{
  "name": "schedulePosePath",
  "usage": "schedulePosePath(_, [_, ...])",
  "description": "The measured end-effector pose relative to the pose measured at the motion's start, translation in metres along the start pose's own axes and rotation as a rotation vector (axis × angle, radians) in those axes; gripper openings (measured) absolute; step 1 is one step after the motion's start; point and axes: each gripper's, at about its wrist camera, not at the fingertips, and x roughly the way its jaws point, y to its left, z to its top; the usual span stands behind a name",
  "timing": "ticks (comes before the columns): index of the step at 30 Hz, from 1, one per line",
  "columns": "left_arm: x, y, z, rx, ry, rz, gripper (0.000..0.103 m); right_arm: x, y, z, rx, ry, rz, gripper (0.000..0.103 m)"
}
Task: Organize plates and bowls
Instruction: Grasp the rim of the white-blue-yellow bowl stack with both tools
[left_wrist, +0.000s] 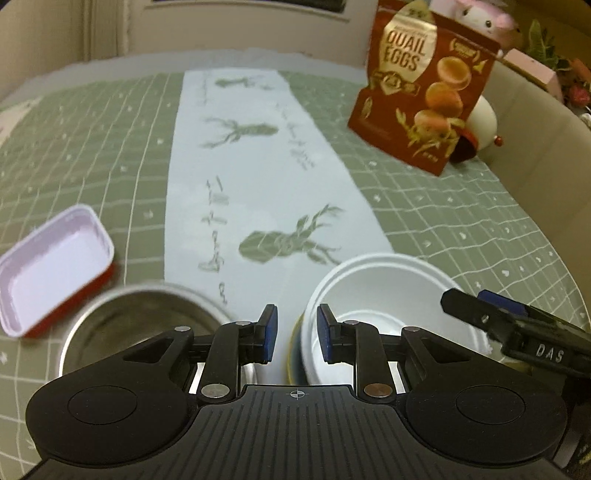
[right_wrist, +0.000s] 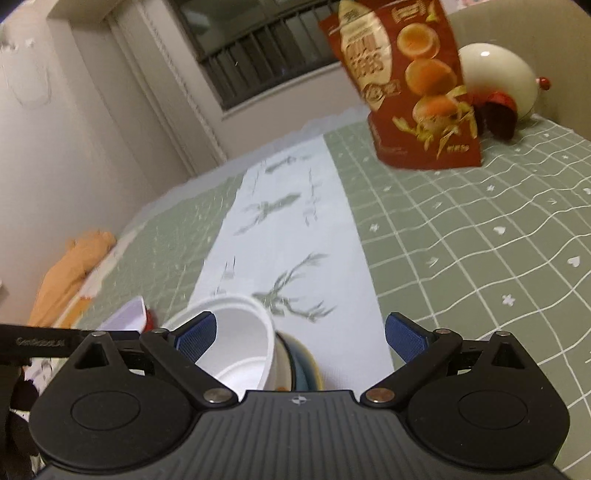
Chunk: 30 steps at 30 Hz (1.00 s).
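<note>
White plastic bowls, nested one inside another, sit on a dark blue bowl with a yellowish rim at the near end of the pale runner printed with green deer, which lies along a green grid-patterned tablecloth. Just left of them stands a round stainless-steel bowl, and further left a shallow rectangular dish, white inside and red outside, lies tilted on the cloth. The left gripper hovers with its blue pads drawn narrow around the left wall of the white stack; whether they press on it cannot be told. The right gripper stands wide open, its left pad inside the top white bowl, its right pad over the runner's edge. A red quail-egg pouch stands at the far right, well apart.
</note>
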Motion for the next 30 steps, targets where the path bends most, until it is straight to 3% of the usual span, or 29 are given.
schedulePosePath(9, [0.013, 0.008, -0.004, -0.042, 0.089, -0.044, 0.026, 0.028, 0.009, -0.012, -0.056, 0.094, -0.066, 0.092])
schedulePosePath(13, [0.018, 0.006, -0.005, -0.024, 0.098, -0.014, 0.038, 0.036, 0.001, -0.015, -0.026, 0.135, -0.080, 0.092])
schedulePosePath(20, [0.045, 0.008, -0.010, -0.068, 0.194, -0.081, 0.034, 0.042, -0.009, -0.021, 0.017, 0.197, -0.045, 0.092])
schedulePosePath(23, [0.051, 0.005, -0.011, -0.071, 0.208, -0.092, 0.039, 0.046, -0.012, -0.025, 0.046, 0.234, -0.014, 0.092])
schedulePosePath(28, [0.054, -0.005, -0.011, -0.038, 0.215, -0.119, 0.059, 0.052, -0.019, -0.027, 0.099, 0.274, 0.013, 0.092])
schedulePosePath(30, [0.058, -0.009, -0.013, -0.030, 0.221, -0.128, 0.059, 0.056, -0.023, -0.027, 0.124, 0.288, 0.013, 0.092])
